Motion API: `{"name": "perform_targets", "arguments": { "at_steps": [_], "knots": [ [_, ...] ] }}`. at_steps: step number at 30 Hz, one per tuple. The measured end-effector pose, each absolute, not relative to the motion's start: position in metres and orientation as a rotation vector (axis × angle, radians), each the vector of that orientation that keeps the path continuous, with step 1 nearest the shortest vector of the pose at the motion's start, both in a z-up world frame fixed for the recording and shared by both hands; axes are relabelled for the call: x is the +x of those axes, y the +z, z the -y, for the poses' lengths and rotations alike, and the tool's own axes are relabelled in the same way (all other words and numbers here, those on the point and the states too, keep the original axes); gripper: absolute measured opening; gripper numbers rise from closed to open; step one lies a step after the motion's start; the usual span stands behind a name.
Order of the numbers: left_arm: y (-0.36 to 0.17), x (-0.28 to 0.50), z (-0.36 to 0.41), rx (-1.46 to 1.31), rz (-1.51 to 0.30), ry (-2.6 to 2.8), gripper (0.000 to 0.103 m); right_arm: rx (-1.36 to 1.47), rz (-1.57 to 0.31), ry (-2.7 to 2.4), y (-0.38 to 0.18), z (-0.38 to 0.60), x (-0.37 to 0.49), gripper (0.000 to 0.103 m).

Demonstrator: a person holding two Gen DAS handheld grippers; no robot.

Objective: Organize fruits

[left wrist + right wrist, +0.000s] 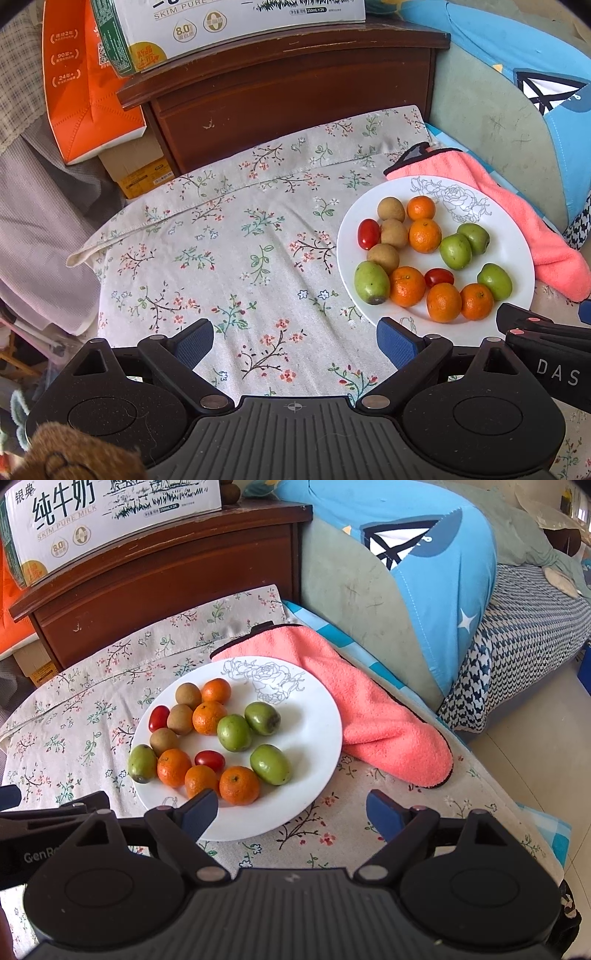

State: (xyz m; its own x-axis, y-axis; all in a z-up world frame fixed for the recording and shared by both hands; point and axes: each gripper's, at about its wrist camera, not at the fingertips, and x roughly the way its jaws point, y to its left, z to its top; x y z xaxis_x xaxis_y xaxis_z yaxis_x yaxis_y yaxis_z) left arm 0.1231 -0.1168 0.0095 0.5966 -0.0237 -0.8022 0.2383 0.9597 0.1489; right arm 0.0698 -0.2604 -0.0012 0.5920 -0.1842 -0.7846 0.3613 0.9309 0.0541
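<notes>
- Hovering wide open and empty: right claw (291, 814), left claw (295, 345) beside it.
- Just ahead, the white plate (317, 738) holds mixed fruit; touching mandarins (239, 785) may roll if nudged.
- Beyond, the pink towel (388, 720) could snag.

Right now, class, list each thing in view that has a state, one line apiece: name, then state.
left gripper: open, empty, over the floral cloth.
right gripper: open, empty, at the plate's near edge.
white plate: flat on the floral cloth, loaded with mixed fruit.
oranges: five, scattered, unsorted.
green fruits: four, unsorted.
cherry tomatoes: two, apart.
brown fruits: three, clustered.
pink towel: lying beside the plate.
</notes>
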Motion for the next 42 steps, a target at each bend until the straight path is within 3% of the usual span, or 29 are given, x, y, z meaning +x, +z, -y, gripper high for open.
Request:
{"name": "perform_targets", "arguments": {
  "at_steps": [28,42],
  "knots": [
    [0.006,0.123,0.115,0.27,-0.93,-0.144,0.096,0.211,-0.914,-0.324,-0.007,0.259,0.073,0.088],
    [0.008,0.085,0.088,0.212,-0.937,-0.168,0.096,0.129,-0.854,-0.249,0.003,0.236,0.034,0.088]
  ]
}}
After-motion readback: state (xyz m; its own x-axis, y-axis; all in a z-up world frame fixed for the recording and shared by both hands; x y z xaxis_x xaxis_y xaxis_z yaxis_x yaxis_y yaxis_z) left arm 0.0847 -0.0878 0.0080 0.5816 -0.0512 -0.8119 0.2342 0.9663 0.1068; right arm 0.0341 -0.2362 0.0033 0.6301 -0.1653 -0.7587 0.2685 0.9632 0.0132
